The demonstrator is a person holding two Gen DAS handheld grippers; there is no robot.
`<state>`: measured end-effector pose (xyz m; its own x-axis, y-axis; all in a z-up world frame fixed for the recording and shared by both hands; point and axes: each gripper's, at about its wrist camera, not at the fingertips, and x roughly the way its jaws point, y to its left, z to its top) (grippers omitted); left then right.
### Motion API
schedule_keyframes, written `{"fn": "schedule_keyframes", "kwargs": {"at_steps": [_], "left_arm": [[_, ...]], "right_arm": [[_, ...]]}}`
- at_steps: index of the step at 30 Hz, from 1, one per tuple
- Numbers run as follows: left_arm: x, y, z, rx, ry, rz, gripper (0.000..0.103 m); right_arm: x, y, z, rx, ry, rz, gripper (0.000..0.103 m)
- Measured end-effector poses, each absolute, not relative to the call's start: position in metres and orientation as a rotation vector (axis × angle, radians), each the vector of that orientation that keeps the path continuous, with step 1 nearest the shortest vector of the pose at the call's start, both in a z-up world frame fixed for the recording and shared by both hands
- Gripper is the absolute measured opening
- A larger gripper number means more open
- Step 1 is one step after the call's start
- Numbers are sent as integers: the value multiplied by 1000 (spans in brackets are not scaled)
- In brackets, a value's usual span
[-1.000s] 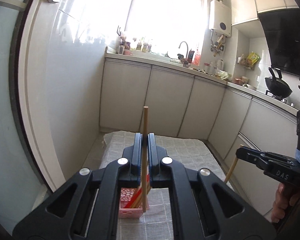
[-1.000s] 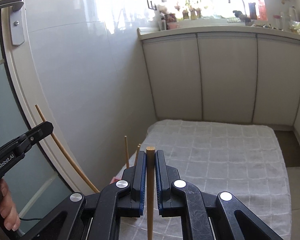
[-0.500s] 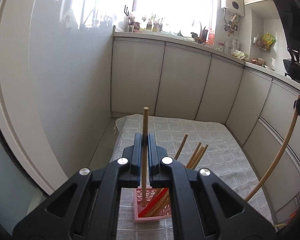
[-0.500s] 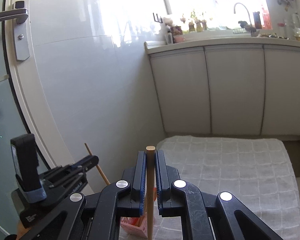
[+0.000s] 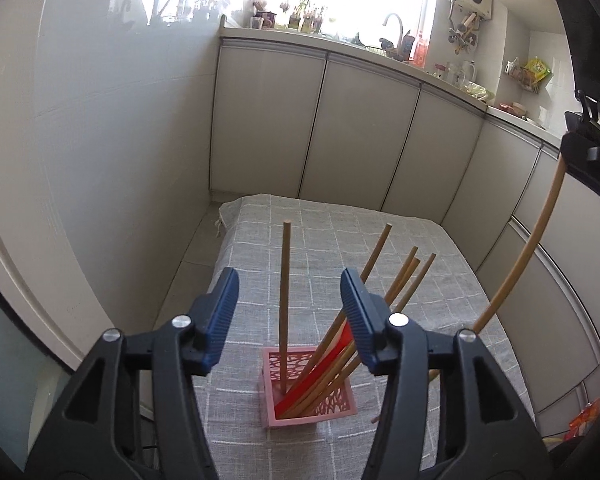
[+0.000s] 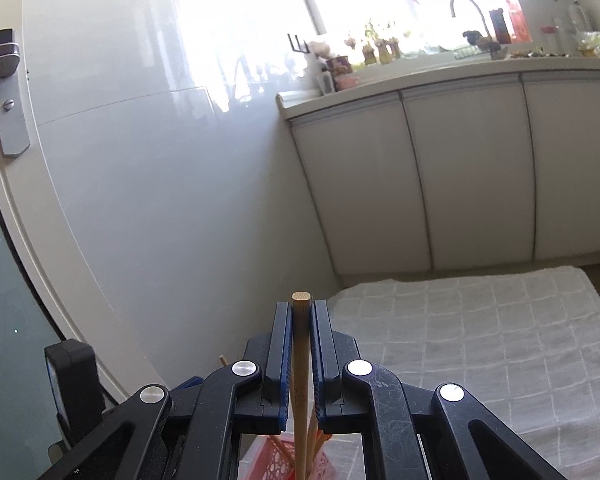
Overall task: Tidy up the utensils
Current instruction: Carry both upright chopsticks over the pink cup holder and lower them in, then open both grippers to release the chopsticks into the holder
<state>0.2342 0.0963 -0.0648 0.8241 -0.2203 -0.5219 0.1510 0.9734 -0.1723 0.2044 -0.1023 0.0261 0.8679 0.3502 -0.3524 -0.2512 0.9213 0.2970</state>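
A pink lattice holder [image 5: 336, 402] stands on the grey checked cloth [image 5: 440, 248], with several wooden chopsticks and a red utensil [image 5: 320, 376] leaning in it. My left gripper [image 5: 290, 292] hovers above it, its jaws opening. One wooden chopstick [image 5: 286, 280] stands upright between the blue pads, touching neither, its foot in the holder. My right gripper [image 6: 301, 312] is shut on another wooden chopstick [image 6: 301, 360], held upright over the holder [image 6: 284, 462]. In the left wrist view that chopstick [image 5: 536, 240] curves down from the right gripper's body [image 5: 592, 168].
White cabinet doors [image 5: 360, 136] run along the back and right under a cluttered counter with a tap [image 5: 394, 24]. A glossy wall [image 6: 160, 160] and a door with a metal handle [image 6: 4, 92] lie to the left. An orange packet [image 5: 584, 428] sits at the lower right.
My left gripper's jaws have parted and let go of the chopstick, which now stands in the holder. The right gripper, still clamped on its chopstick, has shifted toward the holder.
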Motion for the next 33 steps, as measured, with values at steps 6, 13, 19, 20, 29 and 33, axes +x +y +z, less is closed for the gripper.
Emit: {"fn": "schedule_keyframes", "kwargs": {"at_steps": [6,13,19,20,29,33], "left_arm": [[227,113,-68,-160,604,-155,65],[224,131,-74,-176,635,-113,66],[225,136,-77,-178,655,-110,66],[226,135,-77,-177,659,-111,66],[227,131,-82,-154,714,-121,68],[223,125,-80,-142,721,-146,73]], "right_arm": [[216,-96,15,308,382,305,7],[229,-74,-7,330,360,301,7],[238,-52,-37,329,383,289,8],[240,-49,-41,328,394,287,8],[242,-52,-49,325,443,282,31],[233,-65,-36,308,436,287,43]]}}
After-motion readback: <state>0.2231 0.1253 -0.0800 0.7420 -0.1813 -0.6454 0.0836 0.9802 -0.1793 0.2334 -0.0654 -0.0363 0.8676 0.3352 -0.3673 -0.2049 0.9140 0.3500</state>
